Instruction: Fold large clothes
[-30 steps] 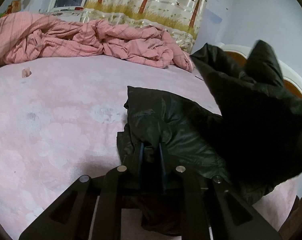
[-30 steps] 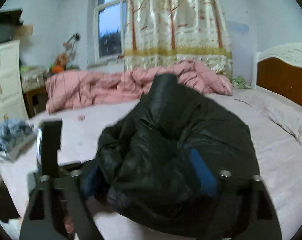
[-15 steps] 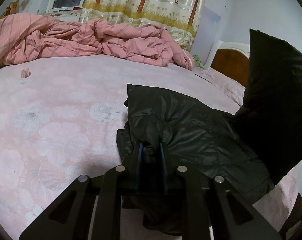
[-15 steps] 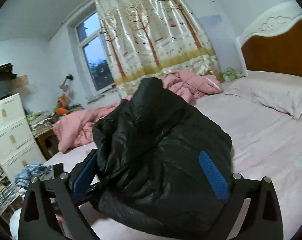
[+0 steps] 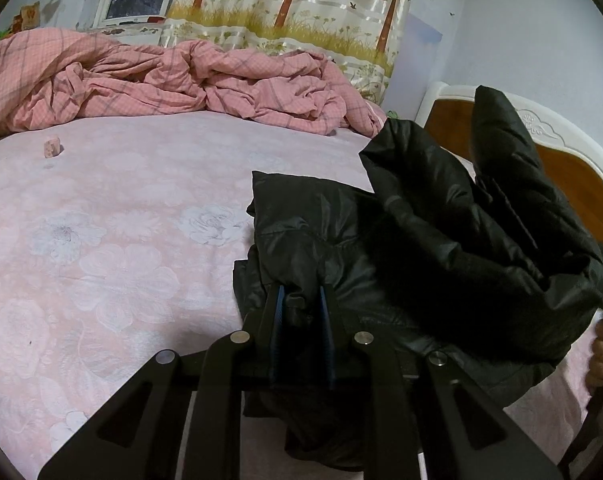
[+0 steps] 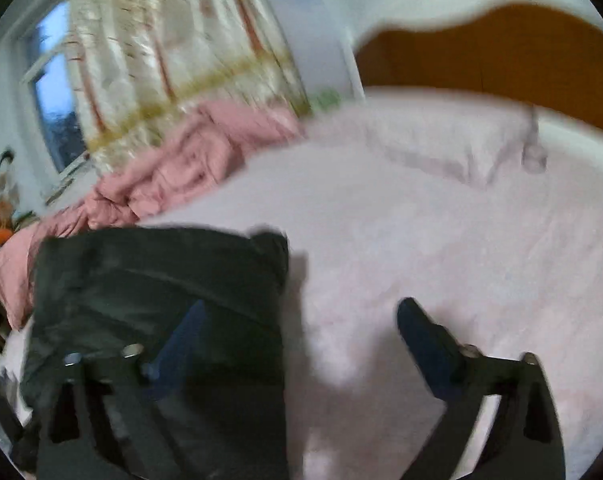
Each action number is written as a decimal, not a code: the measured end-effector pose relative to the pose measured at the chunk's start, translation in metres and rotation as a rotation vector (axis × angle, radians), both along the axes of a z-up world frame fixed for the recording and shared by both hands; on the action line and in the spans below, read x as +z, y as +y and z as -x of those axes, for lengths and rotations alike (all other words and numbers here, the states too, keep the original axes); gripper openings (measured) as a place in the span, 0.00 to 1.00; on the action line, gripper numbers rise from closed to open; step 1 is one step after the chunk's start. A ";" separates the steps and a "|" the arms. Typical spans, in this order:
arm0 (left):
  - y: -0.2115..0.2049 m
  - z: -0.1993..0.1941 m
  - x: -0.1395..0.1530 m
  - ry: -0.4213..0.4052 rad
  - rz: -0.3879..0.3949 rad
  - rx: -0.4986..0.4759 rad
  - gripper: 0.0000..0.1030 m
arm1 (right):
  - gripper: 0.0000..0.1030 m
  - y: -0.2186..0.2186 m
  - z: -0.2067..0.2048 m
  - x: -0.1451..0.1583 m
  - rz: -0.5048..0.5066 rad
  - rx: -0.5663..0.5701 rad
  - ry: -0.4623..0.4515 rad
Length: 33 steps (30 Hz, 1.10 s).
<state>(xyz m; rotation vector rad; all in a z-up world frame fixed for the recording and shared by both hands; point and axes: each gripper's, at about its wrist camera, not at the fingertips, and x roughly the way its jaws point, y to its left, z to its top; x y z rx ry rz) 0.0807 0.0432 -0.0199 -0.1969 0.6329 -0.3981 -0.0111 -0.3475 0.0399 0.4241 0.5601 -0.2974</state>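
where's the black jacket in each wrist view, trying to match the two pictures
Left wrist view: the black jacket fills the centre and right, a fold pinched in the left gripper, one part raised at the right.
Right wrist view: it lies at lower left, blurred, behind the left finger of the wide-open right gripper.
Shared landmark: the pink quilt heaped below the curtain.

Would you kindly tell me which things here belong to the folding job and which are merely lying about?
Job:
black puffer jacket
left tool, shut on the jacket
right tool, open

Lying about:
pink plaid duvet
small pink object
pillow
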 end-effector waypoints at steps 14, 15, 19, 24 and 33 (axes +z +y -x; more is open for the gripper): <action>-0.002 -0.007 -0.008 0.053 0.029 -0.035 0.15 | 0.66 0.048 -0.052 -0.035 -0.250 0.421 0.044; -0.002 -0.007 -0.008 0.053 0.030 -0.038 0.15 | 0.66 0.053 -0.051 -0.032 -0.222 0.415 0.046; -0.001 -0.006 -0.006 0.047 0.028 -0.040 0.15 | 0.69 0.080 -0.049 -0.023 -0.055 0.344 0.063; 0.027 0.024 0.027 -0.110 0.078 0.105 0.70 | 0.70 0.094 -0.051 -0.023 0.048 0.297 0.085; 0.024 0.056 0.087 -0.216 0.190 -0.032 0.89 | 0.71 0.125 -0.051 -0.021 0.234 0.297 0.088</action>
